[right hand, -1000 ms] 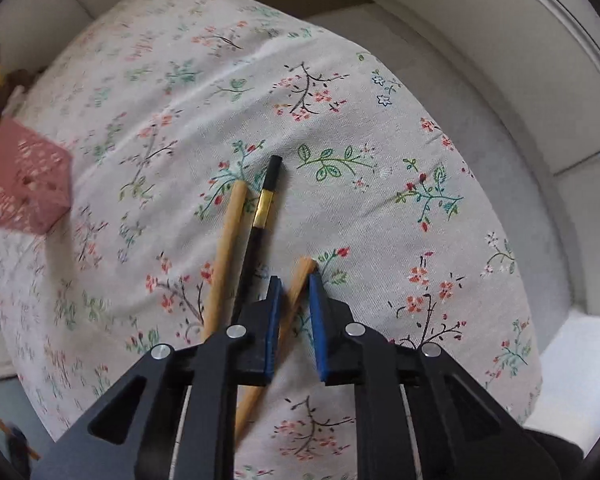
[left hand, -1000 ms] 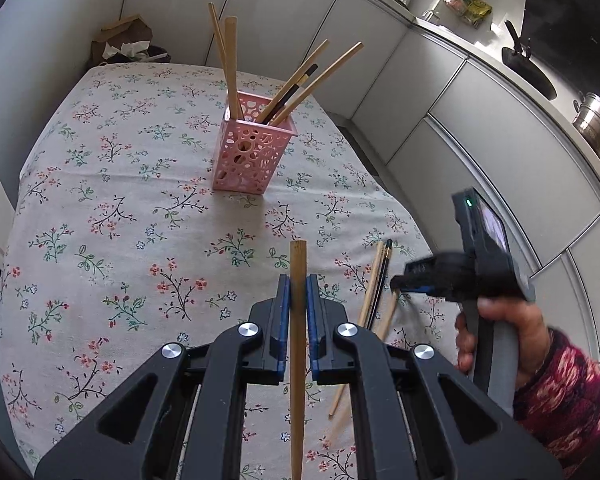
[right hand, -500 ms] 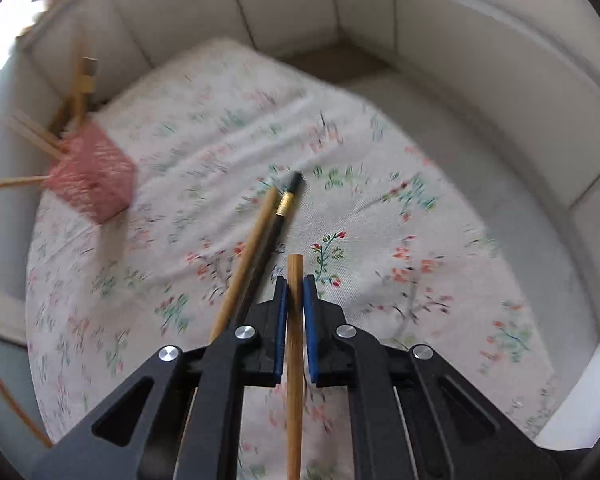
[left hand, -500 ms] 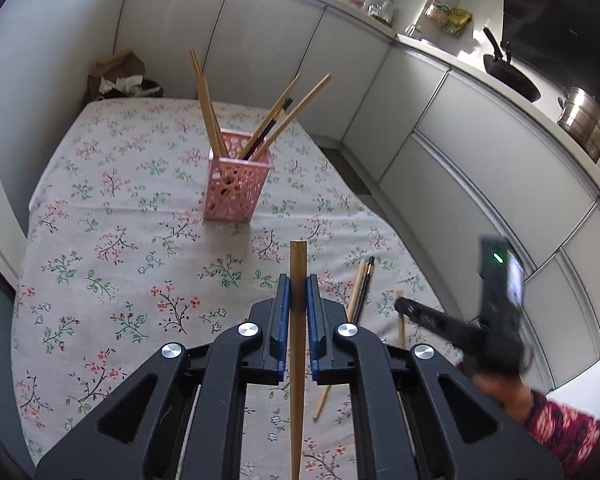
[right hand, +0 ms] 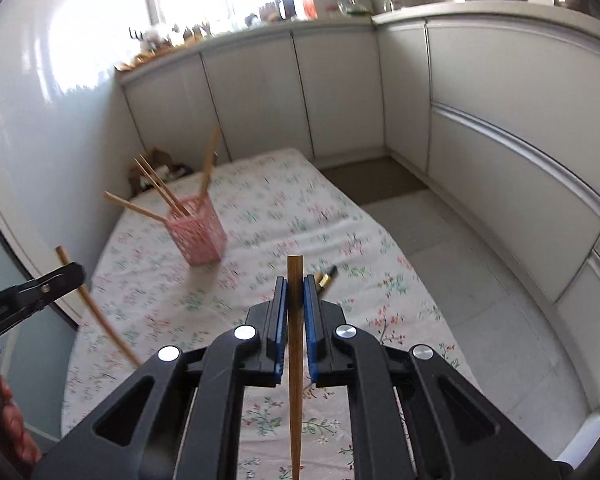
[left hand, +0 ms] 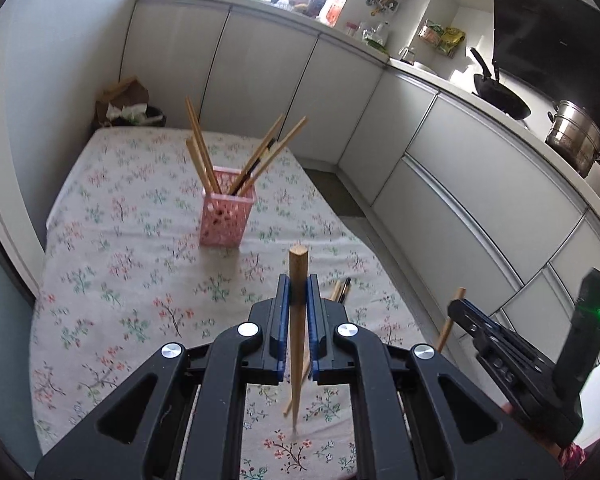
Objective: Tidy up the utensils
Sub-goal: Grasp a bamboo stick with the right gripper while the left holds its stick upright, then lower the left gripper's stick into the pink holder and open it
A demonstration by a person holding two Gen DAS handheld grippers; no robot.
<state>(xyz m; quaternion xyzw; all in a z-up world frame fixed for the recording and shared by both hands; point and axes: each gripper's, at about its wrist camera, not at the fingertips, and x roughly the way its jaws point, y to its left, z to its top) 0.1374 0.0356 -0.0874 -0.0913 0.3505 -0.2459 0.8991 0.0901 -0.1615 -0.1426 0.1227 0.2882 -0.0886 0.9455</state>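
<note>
Left gripper (left hand: 298, 284) clenched on a wooden chopstick (left hand: 298, 320), held near its thick squared end; the thin tip hangs down over the flowered cloth (left hand: 139, 320). Right gripper (right hand: 295, 292) likewise clamped on its own wooden chopstick (right hand: 294, 360), same hold, a short stub showing above the pads.

Pink perforated basket (left hand: 227, 220) stands upright mid-surface, well ahead of both grippers, already carrying several chopsticks leaning outward. On the cloth just past the left gripper lie two more: a dark chopstick with a gold band (right hand: 327, 278) and a pale wooden one (left hand: 335, 291) beside it.

Handling, as a judgement: sticks are light, stiff, smooth-sided, so they may pivot or slide in the pads if gripped off-centre. A hold near the thick end suits dropping them tip-first into the basket. The basket looks light and could tip if a stick knocks its rim or the leaning ones
</note>
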